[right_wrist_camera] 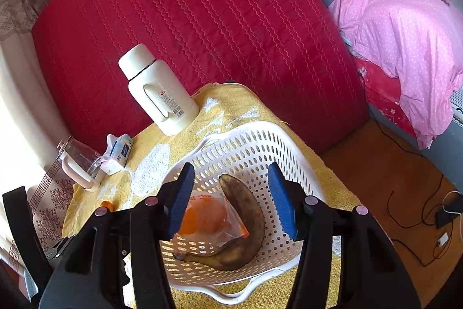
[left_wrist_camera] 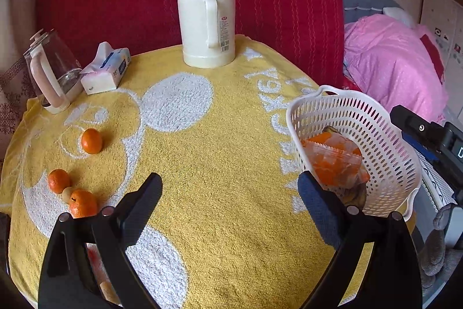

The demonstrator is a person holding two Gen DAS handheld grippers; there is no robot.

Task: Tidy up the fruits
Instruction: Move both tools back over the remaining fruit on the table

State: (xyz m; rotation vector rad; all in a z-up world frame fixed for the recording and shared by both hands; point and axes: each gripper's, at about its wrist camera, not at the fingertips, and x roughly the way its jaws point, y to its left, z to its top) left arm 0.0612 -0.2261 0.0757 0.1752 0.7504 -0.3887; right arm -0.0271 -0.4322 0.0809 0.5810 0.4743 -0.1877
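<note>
**Operator:** Starting with the left wrist view, I have the left gripper [left_wrist_camera: 230, 194] spread wide and holding nothing above the yellow terry towel [left_wrist_camera: 220, 158]. Three small orange mandarins lie on its left side: the far mandarin [left_wrist_camera: 91, 141] sits alone, while the middle mandarin [left_wrist_camera: 59, 181] and the near mandarin [left_wrist_camera: 83, 203] flank a small pale round fruit [left_wrist_camera: 67, 194] that looks to touch them both. The white perforated plastic basket [left_wrist_camera: 379, 135] stands at the towel's right edge.

**Spotter:** And the right wrist view?

**Operator:** The right gripper [right_wrist_camera: 231, 200] hangs over that basket [right_wrist_camera: 249, 146], fingers apart, gripping nothing. Inside lie a brown-spotted overripe banana [right_wrist_camera: 246, 210] and a clear bag of orange fruit [right_wrist_camera: 208, 217], touching each other.

**Spotter:** So what next?

**Operator:** I judge the loose mandarins come next. I'd take the near one with the left claw, coming straight down so the pads straddle its widest part, and close gently; round fruit rolls. The pale fruit beside it could get nudged, so I'd approach from the open side.
</note>
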